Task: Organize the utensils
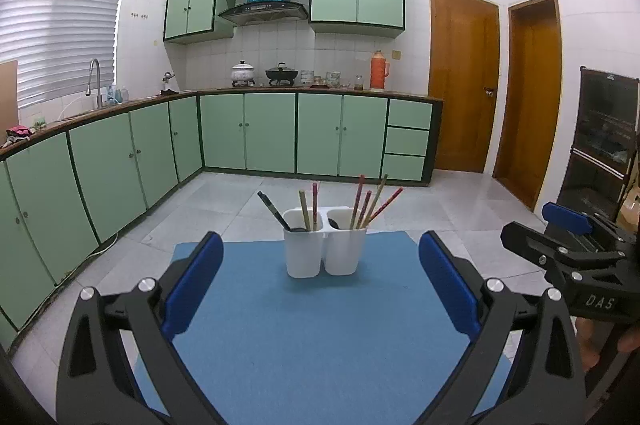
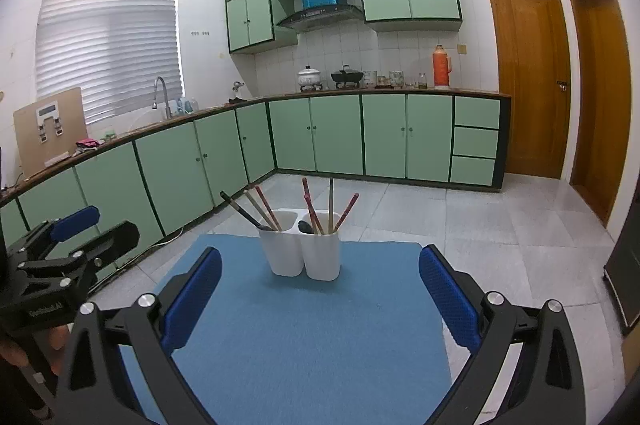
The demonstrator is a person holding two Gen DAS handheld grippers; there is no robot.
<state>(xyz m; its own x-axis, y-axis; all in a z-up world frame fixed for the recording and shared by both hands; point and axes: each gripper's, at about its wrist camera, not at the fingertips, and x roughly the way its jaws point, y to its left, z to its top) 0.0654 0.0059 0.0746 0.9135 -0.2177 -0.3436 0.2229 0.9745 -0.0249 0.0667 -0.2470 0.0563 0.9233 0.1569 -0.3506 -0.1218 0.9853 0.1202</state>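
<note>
The white 2-cup holder (image 1: 325,249) stands on the blue mat (image 1: 280,325) at 12 o'clock from both grippers, with chopsticks (image 1: 370,203) and a dark spoon (image 1: 276,213) inside. Left gripper (image 1: 320,283) and right gripper (image 2: 320,285) have fingers wide and empty. Chopsticks look light, stiff, slippery; better grip them on the upper shaft.
</note>
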